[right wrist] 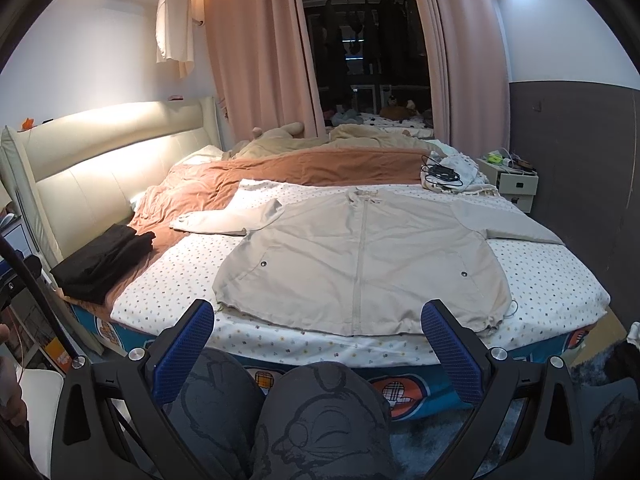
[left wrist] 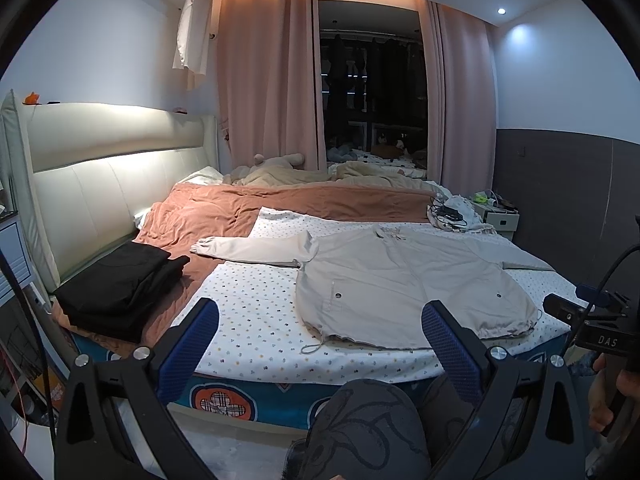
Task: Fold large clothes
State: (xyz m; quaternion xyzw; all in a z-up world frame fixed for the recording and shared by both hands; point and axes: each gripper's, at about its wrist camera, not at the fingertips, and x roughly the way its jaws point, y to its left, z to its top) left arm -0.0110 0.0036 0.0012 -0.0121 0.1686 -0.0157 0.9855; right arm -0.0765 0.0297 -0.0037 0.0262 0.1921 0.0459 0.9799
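Note:
A beige zip-up jacket (left wrist: 404, 284) (right wrist: 360, 256) lies flat, front up, on the dotted sheet of the bed, hem toward me and both sleeves spread sideways. My left gripper (left wrist: 320, 312) is open, held back from the bed's near edge with nothing between its blue-padded fingers (left wrist: 196, 340). My right gripper (right wrist: 318, 312) is open too, off the bed in front of the jacket's hem, holding nothing. In the left wrist view the right gripper's body (left wrist: 592, 320) shows at the right edge with a hand on it.
Folded black clothes (left wrist: 120, 288) (right wrist: 100, 260) are stacked at the bed's left by the white headboard (left wrist: 100, 184). A rust blanket (right wrist: 304, 172) and beige bedding lie further back. Cables on a bundle (right wrist: 444, 176) sit far right, by a nightstand (right wrist: 516, 184). The person's patterned knees (right wrist: 288, 420) are below.

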